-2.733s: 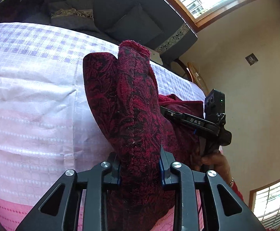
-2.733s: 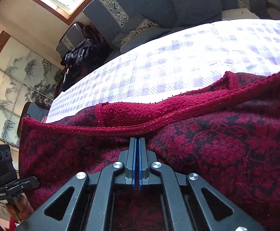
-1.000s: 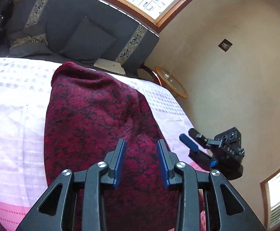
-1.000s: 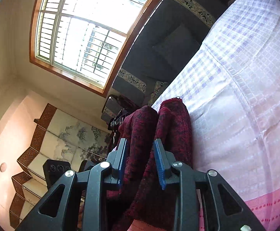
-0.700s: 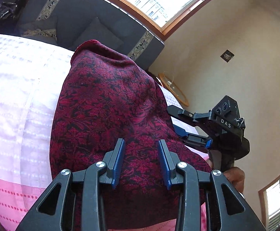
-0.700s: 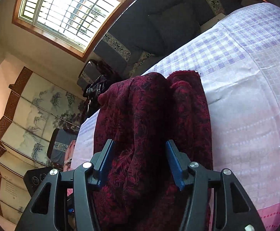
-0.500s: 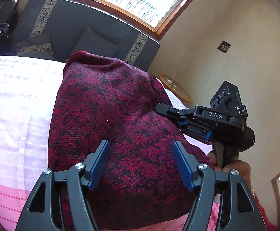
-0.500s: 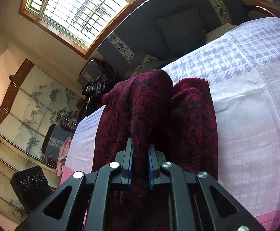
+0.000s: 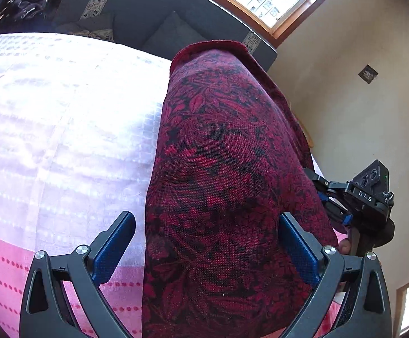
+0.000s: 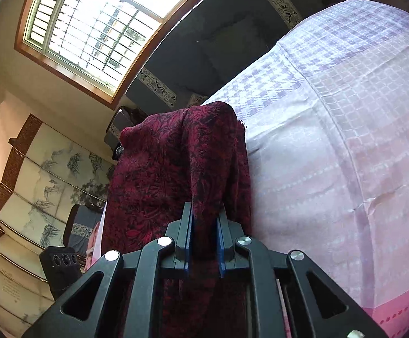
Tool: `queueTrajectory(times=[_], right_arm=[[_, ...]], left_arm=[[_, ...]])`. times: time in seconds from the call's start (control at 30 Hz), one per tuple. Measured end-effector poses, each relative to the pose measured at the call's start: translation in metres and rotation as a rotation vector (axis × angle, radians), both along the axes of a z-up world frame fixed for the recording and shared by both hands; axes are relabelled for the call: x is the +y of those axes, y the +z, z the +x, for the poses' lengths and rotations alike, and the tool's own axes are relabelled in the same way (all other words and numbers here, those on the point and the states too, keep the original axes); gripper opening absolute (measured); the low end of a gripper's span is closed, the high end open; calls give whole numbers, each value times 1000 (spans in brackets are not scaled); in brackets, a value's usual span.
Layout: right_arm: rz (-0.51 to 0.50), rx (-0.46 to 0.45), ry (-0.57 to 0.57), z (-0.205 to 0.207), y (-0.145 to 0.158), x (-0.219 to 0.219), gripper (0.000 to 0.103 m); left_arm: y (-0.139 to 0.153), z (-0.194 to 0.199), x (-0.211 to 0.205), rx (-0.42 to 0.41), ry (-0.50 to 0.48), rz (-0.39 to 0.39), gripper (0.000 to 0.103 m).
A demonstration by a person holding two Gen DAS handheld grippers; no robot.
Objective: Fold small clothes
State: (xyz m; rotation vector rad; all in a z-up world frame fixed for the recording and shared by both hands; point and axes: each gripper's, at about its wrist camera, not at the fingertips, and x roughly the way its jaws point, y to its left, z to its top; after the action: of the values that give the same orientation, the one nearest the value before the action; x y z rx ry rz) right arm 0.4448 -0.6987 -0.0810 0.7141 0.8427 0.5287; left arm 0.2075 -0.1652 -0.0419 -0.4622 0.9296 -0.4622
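In the left wrist view, the left gripper (image 9: 206, 249) has just been spreading its fingers (image 9: 113, 246) and they now stand wide apart at the bottom of the frame. The dark red patterned garment (image 9: 224, 174) passes between them: the left blue pad is clear of the cloth, while the right pad lies right against its edge, and whether it presses there I cannot tell. The garment rises from the bottom centre to the upper middle of the frame, with a hemmed edge at its top.

In the right wrist view, the right gripper (image 10: 204, 249) has its fingers (image 10: 189, 242) nearly together at the bottom centre, after a slight easing apart, and a bunched fold of the garment (image 10: 162, 174) is pinched between the blue pads. The cloth drapes to the left of and above the fingers, towards the frame's centre.

Under the garment lies a white, lilac-checked and pink cloth (image 10: 345, 146) covering the worktop, filling the right of this view and the left of the other. At the right edge of the left wrist view, the right gripper (image 9: 353, 205) shows against the garment's side, with a fingertip of the person's hand (image 9: 344, 245) below it. A dark sofa (image 10: 232, 42), a window (image 10: 91, 25) and a painted folding screen (image 10: 35, 183) stand beyond.
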Motion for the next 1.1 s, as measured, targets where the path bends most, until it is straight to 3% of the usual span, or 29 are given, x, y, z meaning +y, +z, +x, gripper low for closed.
queueTrajectory(times=[0.13, 0.2, 0.4, 0.43, 0.5, 0.6, 0.67, 0.83, 0.97, 1.1], right_arm=[[-51, -22, -49, -2, 13, -3, 34], [-68, -19, -57, 3, 16, -6, 52], [-41, 22, 22, 23, 10, 8, 53], [-59, 28, 33, 25, 9, 13, 50], [-66, 33, 66, 29, 8, 22, 21], [-109, -10, 89, 31, 22, 35, 18], [-82, -27, 112, 36, 32, 42, 17], [-78, -193, 145, 48, 71, 50, 15], [-42, -128, 106, 63, 41, 27, 12], [9, -82, 82, 46, 6, 20, 12]], left_arm=[[-3, -4, -2, -35, 4, 20, 100], [-2, -7, -8, -65, 2, 50, 100], [-5, -20, -17, -135, 1, 67, 100], [-6, -23, -19, -143, 0, 60, 100], [-6, -28, -18, -166, 10, 47, 100], [-5, -33, -5, -178, 68, 14, 100], [-5, -36, 1, -187, 111, 1, 100], [-4, -39, -1, -209, 114, 14, 100], [-9, -34, -2, -182, 98, 15, 100], [-13, -27, 3, -154, 101, -3, 100]])
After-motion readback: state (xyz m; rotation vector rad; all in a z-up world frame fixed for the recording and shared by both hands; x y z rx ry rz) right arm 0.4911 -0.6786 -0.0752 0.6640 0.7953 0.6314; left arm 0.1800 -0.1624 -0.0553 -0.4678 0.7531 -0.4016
